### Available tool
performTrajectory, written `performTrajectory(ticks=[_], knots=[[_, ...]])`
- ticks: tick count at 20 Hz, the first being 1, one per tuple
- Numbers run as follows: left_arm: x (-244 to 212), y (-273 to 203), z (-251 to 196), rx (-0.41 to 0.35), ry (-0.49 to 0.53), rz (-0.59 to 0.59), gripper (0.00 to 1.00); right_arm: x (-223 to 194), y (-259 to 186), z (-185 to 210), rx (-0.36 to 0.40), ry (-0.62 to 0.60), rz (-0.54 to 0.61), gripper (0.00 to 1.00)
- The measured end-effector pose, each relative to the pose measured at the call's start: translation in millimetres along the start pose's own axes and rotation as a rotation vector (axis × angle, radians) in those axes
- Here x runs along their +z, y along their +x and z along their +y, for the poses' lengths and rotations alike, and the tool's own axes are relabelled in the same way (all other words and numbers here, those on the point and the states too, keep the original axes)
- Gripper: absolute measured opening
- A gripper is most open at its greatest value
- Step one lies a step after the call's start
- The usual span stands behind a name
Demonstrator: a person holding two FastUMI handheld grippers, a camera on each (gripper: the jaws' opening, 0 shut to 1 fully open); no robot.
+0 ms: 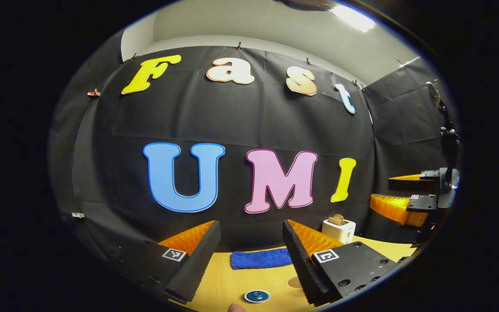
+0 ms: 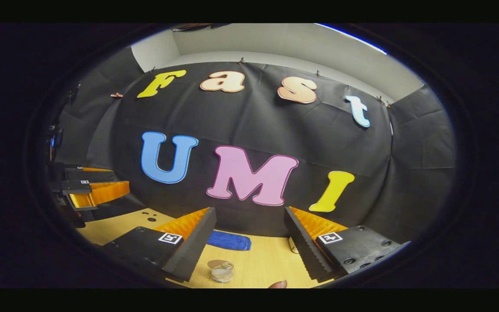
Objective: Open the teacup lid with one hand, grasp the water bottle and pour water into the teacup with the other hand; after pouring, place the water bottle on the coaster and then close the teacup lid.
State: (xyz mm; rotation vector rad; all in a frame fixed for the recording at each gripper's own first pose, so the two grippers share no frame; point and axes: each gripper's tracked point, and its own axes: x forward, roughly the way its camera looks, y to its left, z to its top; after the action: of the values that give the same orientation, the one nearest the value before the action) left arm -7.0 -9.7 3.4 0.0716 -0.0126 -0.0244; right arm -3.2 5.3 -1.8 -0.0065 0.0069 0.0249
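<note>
In the left gripper view my left gripper point(image 1: 251, 225) stands open above the wooden table point(image 1: 232, 286), nothing between its fingers. Below it I see a small round blue-topped object point(image 1: 257, 296), apparently the water bottle's cap from above. A round tan coaster point(image 1: 294, 282) peeks out beside my right finger. In the right gripper view my right gripper point(image 2: 249, 211) is open and holds nothing too. Under it stands a small clear glass vessel point(image 2: 222, 271), likely the teacup, next to a flat round disc point(image 2: 215, 263). Each gripper shows at the edge of the other's view, jaws apart: right gripper point(image 1: 389, 193), left gripper point(image 2: 121, 181).
A folded blue cloth point(image 1: 260, 259) point(image 2: 228, 240) lies at the table's back by the wall. A white toaster point(image 1: 339, 229) with bread in it stands at the back right. A fingertip point(image 1: 235, 308) point(image 2: 278, 284) shows at the bottom edge of each view.
</note>
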Motion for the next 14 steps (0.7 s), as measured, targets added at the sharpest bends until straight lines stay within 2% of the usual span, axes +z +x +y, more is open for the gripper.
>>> performTrajectory(ticks=[5, 10, 14], knots=[[-7, 2, 1, 0.001, 0.009, 0.003, 0.91, -18, 4, 5, 0.016, 0.006, 0.014, 0.96], [-29, 6, 3, 0.015, 0.020, 0.017, 0.91, -68, 8, 18, 0.051, 0.036, 0.069, 0.97], [-67, 13, -3, 0.015, 0.012, 0.060, 0.91, -124, 9, 32, 0.081, 0.058, 0.146, 0.98]])
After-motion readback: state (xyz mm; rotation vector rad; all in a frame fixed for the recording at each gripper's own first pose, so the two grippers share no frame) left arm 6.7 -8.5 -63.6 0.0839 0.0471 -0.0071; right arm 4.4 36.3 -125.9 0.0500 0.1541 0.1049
